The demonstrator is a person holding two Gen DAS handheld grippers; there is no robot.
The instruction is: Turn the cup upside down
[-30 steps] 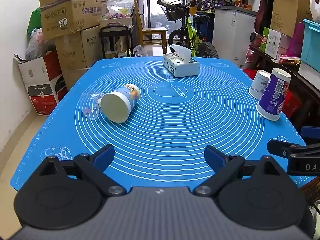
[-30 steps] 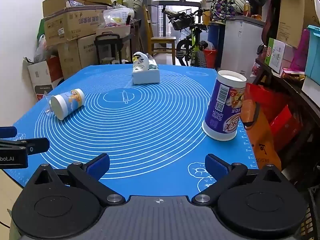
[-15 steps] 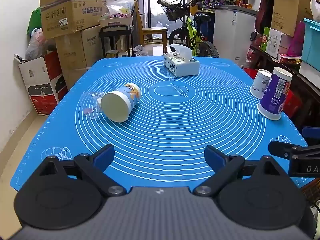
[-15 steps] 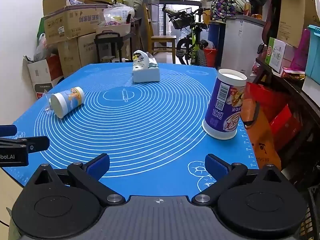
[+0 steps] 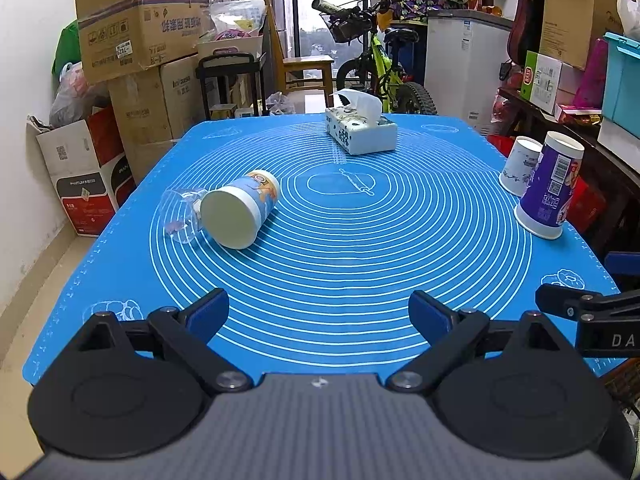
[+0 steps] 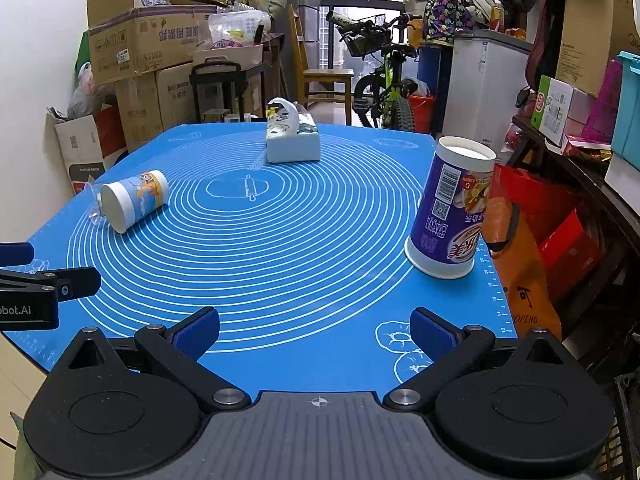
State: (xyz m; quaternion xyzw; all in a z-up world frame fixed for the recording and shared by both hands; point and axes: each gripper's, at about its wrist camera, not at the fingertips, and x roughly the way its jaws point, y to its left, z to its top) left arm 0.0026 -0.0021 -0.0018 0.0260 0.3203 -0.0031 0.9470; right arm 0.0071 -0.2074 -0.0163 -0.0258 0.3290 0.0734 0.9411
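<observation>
Near the left edge of the blue mat (image 5: 360, 272), the cartoon-printed cup (image 5: 240, 210) lies on its side, well ahead of the left gripper (image 5: 319, 312). Both it and the right gripper (image 6: 314, 330) gape wide, holding nothing.

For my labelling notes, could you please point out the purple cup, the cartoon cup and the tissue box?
purple cup (image 6: 448, 216): right wrist view, printed side wall.
cartoon cup (image 5: 230, 217): left wrist view, white end facing the camera.
tissue box (image 5: 362, 136): left wrist view, patterned side.
</observation>
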